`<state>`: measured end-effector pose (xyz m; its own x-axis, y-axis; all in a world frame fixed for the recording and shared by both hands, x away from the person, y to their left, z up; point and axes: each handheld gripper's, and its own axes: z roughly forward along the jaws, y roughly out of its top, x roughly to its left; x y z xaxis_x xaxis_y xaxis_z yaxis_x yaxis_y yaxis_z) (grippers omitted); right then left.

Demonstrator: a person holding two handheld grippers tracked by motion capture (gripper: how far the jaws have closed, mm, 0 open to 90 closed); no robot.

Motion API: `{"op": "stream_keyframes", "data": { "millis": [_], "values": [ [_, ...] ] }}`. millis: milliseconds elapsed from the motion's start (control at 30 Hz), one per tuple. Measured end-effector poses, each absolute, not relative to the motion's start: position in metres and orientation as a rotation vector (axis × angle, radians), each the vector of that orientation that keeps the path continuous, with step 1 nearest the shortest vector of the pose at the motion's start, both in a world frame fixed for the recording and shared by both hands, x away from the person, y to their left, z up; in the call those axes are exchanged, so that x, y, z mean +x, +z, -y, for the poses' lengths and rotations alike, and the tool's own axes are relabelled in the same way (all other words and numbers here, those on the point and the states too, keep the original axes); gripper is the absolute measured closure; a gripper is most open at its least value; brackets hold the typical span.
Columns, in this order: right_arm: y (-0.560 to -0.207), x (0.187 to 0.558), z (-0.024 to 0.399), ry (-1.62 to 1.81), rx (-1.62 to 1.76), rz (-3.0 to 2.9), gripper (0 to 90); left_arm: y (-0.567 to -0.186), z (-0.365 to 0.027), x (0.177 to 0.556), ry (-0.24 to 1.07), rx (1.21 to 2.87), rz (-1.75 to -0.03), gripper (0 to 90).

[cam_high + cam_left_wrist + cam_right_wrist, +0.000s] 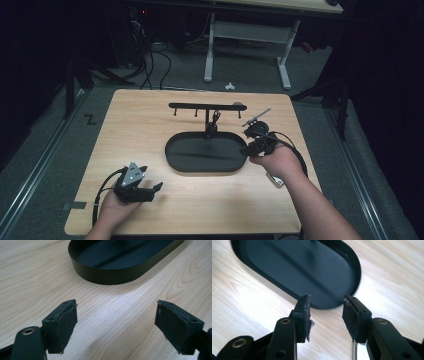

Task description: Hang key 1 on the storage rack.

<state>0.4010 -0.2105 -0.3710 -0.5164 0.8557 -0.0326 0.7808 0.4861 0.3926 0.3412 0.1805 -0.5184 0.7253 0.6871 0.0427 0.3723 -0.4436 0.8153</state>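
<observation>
- Black rubbery pads line the left hand-held gripper point(117, 327); its jaws stand wide apart and empty over the pale wood-grain tabletop point(32, 277).
- Right hand-held gripper point(325, 315) hangs part-open, nothing between the pads, just at the oval tray's point(172, 160) right end.
- Tray looks like thin, rigid matte metal, probably light and slippery; I'd pinch its low upright rim.
- Behind rises a T-shaped hook stand point(206, 106).

Oval tray point(172, 157) at the centre of the desk point(145, 120), with a hook rack point(205, 106) rising from its far edge. Left hand-held gripper point(155, 189) near the front left of the desk, apart from the tray; right hand-held gripper point(246, 149) at the tray's right end.
</observation>
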Motion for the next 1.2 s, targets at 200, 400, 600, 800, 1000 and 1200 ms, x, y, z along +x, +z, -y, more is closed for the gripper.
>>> {"op": "stream_keyframes", "data": {
  "millis": [200,400,600,800,1000,1200],
  "values": [
    [-0.387,0.395,0.237,0.443,1.503,-2.469,57.8,-0.519,-0.181,0.342,0.469,2.081,-0.804,18.6],
    [-0.408,0.391,0.261,0.373,1.589,-2.433,60.2,-0.52,-0.18,0.342,0.466,2.092,-0.799,18.6],
    [-0.434,0.388,0.284,0.336,1.686,-2.41,59.2,-0.52,-0.179,0.342,0.465,2.092,-0.798,18.6],
    [-0.456,0.393,0.302,0.332,1.77,-2.357,56.0,-0.521,-0.179,0.342,0.461,2.1,-0.797,18.6],
    [-0.458,0.408,0.307,0.368,1.786,-2.327,55.2,-0.522,-0.179,0.342,0.46,2.106,-0.796,18.6],
    [-0.474,0.428,0.305,0.316,1.824,-2.328,54.8,-0.521,-0.179,0.342,0.463,2.109,-0.793,18.7]
  ]
}}
